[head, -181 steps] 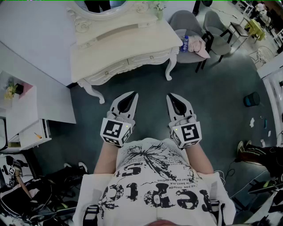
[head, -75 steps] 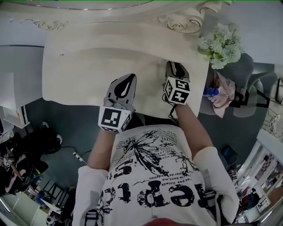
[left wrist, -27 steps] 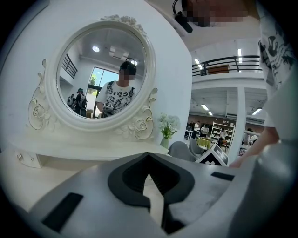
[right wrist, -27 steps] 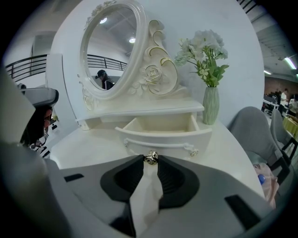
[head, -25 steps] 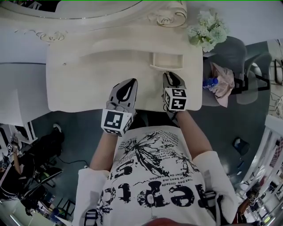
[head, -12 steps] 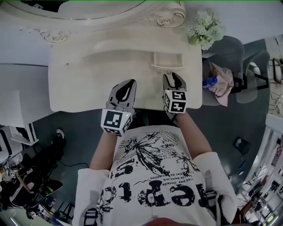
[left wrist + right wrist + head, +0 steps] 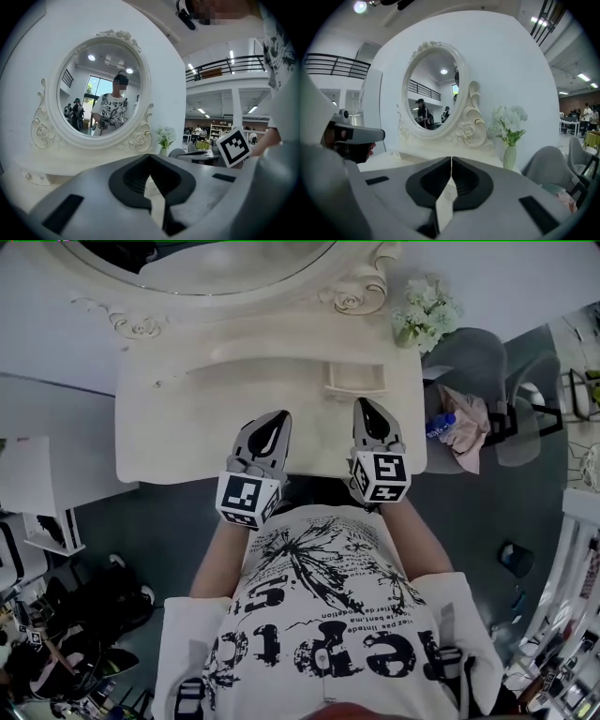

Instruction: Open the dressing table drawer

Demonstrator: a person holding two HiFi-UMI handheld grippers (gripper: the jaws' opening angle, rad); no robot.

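Observation:
The cream dressing table (image 7: 187,427) lies under me in the head view. Its small upper drawer (image 7: 355,381) stands pulled out from the ledge below the mirror (image 7: 206,259). My right gripper (image 7: 365,405) hovers over the table top just in front of that drawer, shut with nothing between its jaws, and apart from the drawer front. In the right gripper view its tips (image 7: 451,159) meet. My left gripper (image 7: 277,416) is beside it over the table's middle, also shut and empty; its tips (image 7: 150,157) point toward the oval mirror (image 7: 101,93).
A vase of white flowers (image 7: 419,310) stands at the table's back right corner, also in the right gripper view (image 7: 508,140). Grey chairs (image 7: 478,362) with a pink cloth (image 7: 464,418) and a bottle (image 7: 439,426) sit right of the table. A white cabinet (image 7: 37,493) stands left.
The drawer went from closed three seconds ago to pulled out. Over the last second my right gripper rose and drew back from the drawer front; the left gripper rose slightly.

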